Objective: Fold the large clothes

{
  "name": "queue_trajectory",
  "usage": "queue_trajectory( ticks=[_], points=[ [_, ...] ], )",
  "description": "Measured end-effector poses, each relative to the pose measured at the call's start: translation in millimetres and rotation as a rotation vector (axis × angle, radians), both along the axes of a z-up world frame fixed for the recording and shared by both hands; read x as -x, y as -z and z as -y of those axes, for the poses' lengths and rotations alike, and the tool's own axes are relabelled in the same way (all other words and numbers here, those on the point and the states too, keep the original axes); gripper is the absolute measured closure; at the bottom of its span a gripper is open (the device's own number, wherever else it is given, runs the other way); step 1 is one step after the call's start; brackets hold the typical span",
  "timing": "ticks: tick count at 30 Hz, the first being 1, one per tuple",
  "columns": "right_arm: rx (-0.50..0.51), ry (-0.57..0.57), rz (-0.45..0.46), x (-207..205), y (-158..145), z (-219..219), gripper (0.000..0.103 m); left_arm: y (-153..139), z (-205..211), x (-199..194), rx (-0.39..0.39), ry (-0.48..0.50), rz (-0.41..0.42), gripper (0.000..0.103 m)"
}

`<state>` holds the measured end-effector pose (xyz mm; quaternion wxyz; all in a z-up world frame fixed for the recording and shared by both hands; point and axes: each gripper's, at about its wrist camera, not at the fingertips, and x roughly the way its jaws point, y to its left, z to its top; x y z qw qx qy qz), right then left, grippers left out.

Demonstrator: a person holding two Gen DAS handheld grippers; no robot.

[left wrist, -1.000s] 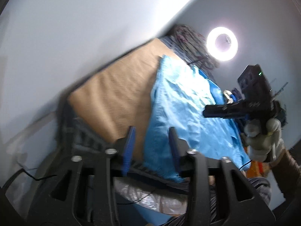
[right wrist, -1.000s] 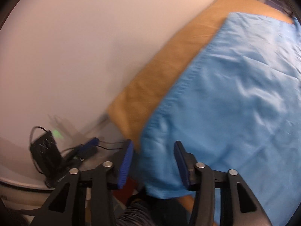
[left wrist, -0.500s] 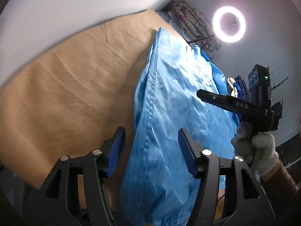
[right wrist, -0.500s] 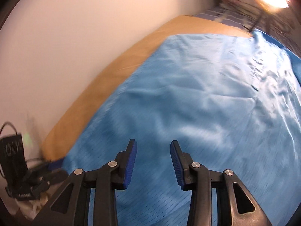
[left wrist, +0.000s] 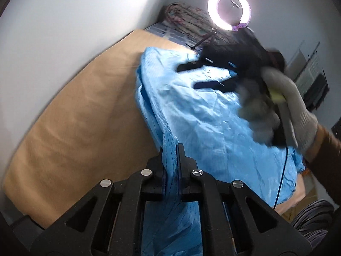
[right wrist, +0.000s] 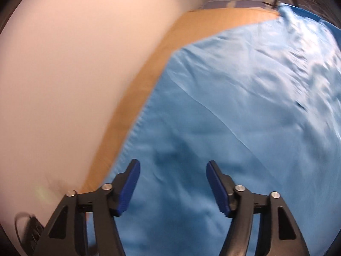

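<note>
Clamped tight, the left gripper (left wrist: 170,149) has just closed its jaws on a raised fold along the near edge of the blue garment (left wrist: 213,128). That garment lies spread over a tan sheet (left wrist: 85,117) on a bed by a white wall (left wrist: 64,32). Over the cloth farther along, the right gripper (right wrist: 172,166), held in a gloved hand (left wrist: 287,106), has just been opening; its blue pads (right wrist: 215,183) stand wide apart with only flat cloth below them. A ring light (left wrist: 229,8) glows beyond a patterned bundle (left wrist: 187,19).
</note>
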<state>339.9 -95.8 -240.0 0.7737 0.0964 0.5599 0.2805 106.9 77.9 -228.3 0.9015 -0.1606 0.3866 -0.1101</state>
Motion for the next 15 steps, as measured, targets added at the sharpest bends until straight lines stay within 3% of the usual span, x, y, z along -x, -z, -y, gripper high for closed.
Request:
queue_trajectory(
  ticks=[7, 10, 11, 12, 13, 15],
  points=[
    [0.053, -0.054, -0.036, -19.9, 13.4, -68.1, 0.033, -6.9, 24.2, -3.4, -0.072, 0.049, 0.005, 0.098],
    [0.182, -0.093, -0.012, -17.2, 25.0, -95.4, 0.033, -8.3, 33.4, -3.8, -0.111, 0.077, 0.01, 0.098],
    [0.244, -0.104, 0.009, -16.4, 28.3, -103.2, 0.043, -9.3, 38.3, -4.6, -0.124, 0.086, 0.011, 0.098],
    [0.301, -0.115, 0.027, -16.9, 33.1, -108.6, 0.064, -10.2, 40.5, -5.0, -0.133, 0.091, 0.011, 0.098],
    [0.348, -0.121, 0.041, -16.1, 36.7, -110.8, 0.073, -11.5, 44.4, -5.6, -0.144, 0.1, 0.012, 0.098],
    [0.352, -0.1, 0.05, -17.6, 38.4, -104.0, 0.095, -14.5, 49.8, -8.3, -0.16, 0.12, 0.015, 0.098]
  ],
)
